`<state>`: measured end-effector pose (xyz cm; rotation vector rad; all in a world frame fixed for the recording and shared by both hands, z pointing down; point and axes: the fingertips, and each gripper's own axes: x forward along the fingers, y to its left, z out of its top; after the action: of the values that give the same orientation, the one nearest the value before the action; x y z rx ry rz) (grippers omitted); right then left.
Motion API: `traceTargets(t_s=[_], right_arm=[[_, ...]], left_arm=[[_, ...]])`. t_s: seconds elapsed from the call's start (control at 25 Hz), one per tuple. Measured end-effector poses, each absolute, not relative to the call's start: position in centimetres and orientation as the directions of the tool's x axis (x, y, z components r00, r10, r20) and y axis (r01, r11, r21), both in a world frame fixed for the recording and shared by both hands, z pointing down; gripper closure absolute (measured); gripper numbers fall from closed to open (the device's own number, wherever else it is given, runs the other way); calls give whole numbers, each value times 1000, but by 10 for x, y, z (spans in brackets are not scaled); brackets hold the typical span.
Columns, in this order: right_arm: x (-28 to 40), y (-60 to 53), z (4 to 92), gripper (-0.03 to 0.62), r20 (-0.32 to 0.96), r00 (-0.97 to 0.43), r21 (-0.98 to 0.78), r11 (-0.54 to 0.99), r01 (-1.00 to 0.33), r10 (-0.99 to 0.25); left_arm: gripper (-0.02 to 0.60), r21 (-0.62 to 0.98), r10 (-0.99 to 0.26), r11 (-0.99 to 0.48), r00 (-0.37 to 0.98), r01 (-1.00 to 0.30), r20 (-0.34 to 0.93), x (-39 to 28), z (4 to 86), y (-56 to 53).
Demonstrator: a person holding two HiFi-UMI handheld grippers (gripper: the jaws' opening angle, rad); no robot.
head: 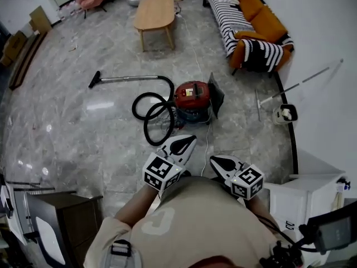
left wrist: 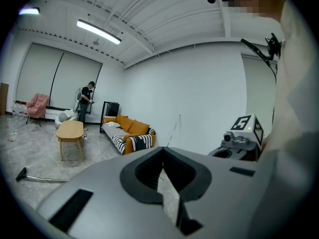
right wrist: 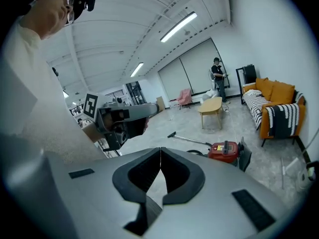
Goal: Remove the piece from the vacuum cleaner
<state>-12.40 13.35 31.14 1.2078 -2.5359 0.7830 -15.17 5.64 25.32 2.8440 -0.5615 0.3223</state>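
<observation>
A dark cabinet (head: 61, 219) stands at the lower left of the head view, on the grey tiled floor (head: 83, 138). Further along, the long metal wand (head: 128, 79) lies flat on the tiles with its floor nozzle (head: 94, 80) at its left end. The black hose (head: 152, 113) runs from the wand in loose loops to the vacuum cleaner (head: 192, 95). The cleaner is red on top and sits upright near the middle of the floor, well apart from both claws. A dark flat panel (head: 216, 92) stands tilted against its right side; whether this is joined to the body or only leaning there is hard to tell from above. Beyond it at the top is a wooden coffee table (head: 155, 13).

Below the cleaner, close to the person's chest, the left claw (head: 192, 139) points toward the hose. In its own view its jaws meet at the tips with nothing between them, so it is closed and empty. Just to its right, the right claw (head: 213, 159) is also closed, tips together, and carries nothing; its own view shows the cleaner on the floor ahead.

At the upper right is an orange sofa (head: 254, 15) with a striped blanket (head: 228, 15). A long-handled mop (head: 301, 84) lies beside a small white bucket (head: 285, 114), and a white cabinet (head: 304, 197) fills the lower right corner.
</observation>
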Motion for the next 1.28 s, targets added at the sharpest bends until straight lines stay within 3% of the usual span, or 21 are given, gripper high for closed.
traceTargets(t_s=[0.64, 0.84, 1.08, 1.28], right_arm=[[-109, 90, 314, 591, 404, -724, -395, 608, -689, -559], [-80, 84, 319, 591, 386, -756, -403, 640, -654, -529], [-10, 58, 317, 591, 323, -796, -463, 647, -605, -512], [24, 52, 322, 591, 289, -834, -486, 678, -551, -470]], left_arm=[[578, 208, -463, -821, 834, -531, 301, -157, 266, 33], [578, 297, -471, -782, 832, -548, 294, -124, 272, 34], [578, 408, -459, -734, 840, -542, 291, -39, 271, 9], [578, 393, -493, -715, 816, -578, 302, -1, 275, 3]])
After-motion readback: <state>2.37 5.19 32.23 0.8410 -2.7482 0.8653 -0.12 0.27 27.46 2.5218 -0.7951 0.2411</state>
